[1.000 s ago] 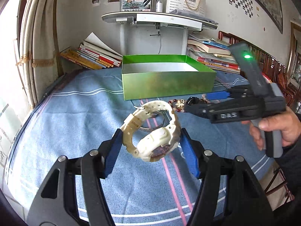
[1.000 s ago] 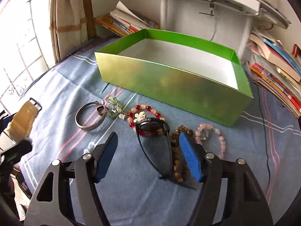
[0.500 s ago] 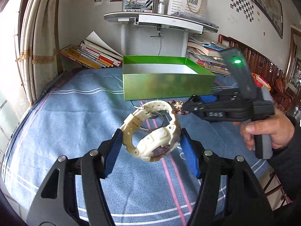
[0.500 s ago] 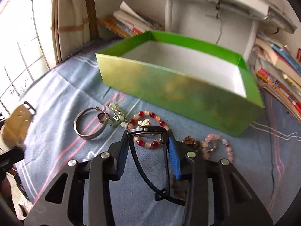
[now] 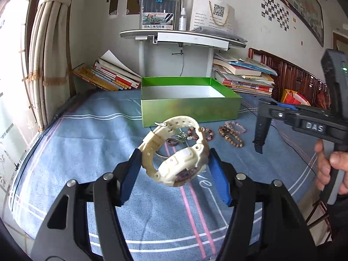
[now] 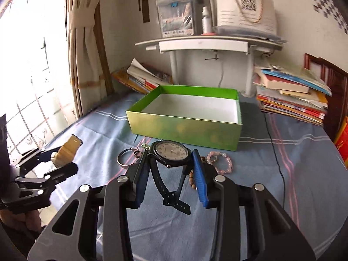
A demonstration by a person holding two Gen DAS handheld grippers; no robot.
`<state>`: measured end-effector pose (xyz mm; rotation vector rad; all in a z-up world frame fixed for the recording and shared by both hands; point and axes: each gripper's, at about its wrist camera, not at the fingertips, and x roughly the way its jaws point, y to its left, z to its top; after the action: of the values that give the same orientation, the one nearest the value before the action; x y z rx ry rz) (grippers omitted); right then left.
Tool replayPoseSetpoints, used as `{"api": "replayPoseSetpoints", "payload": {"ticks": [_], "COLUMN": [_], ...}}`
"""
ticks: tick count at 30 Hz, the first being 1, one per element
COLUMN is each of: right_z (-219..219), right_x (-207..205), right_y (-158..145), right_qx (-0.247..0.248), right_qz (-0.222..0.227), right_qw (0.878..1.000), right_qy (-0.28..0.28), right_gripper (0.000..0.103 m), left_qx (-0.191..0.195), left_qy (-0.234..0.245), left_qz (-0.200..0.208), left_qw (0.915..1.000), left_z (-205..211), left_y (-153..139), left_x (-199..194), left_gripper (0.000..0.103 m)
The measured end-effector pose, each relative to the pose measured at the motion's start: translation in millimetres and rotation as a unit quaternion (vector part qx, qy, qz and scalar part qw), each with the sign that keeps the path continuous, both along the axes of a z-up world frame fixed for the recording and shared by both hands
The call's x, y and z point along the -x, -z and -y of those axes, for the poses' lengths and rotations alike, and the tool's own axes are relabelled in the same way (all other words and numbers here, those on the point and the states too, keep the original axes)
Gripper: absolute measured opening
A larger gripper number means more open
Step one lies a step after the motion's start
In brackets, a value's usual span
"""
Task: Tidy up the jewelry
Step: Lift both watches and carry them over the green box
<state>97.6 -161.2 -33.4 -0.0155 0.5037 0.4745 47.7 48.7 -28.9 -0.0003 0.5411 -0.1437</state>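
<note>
Basically a cluttered room: curtained window (image 6: 82,50), white shelf unit (image 5: 182,38) on the back wall, book stacks (image 6: 291,95) either side, and a blue striped cloth (image 5: 87,134) over the surface with the green box (image 6: 187,128) standing open and empty. Loose on the cloth in front of it: metal bangle (image 6: 126,159), pink bead bracelet (image 6: 219,162), brown bead bracelet (image 5: 230,137). Left gripper (image 5: 174,169) is clamped on the cream watch (image 5: 176,152), held off the cloth; right gripper (image 6: 170,174) has just closed on the black watch (image 6: 170,153), strap dangling.
</note>
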Motion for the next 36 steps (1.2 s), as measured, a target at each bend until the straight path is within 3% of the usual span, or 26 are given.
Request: {"api": "replayPoseSetpoints", "payload": {"ticks": [14, 36], "right_z": [15.6, 20.2], "right_x": [37.5, 42.7], "right_y": [2.1, 4.4], "right_qx": [-0.011, -0.014], "right_qz": [0.005, 0.002], "right_qw": [1.0, 1.0], "right_qy": [0.016, 0.02], "right_gripper": [0.038, 0.038], "left_qx": [0.001, -0.003], "left_qy": [0.014, 0.015], "left_qz": [-0.002, -0.005], "left_qw": [0.9999, 0.9999], "left_z": [20.3, 21.2], "left_y": [-0.5, -0.7], "left_x": [14.8, 18.7], "left_gripper": [0.062, 0.062]}}
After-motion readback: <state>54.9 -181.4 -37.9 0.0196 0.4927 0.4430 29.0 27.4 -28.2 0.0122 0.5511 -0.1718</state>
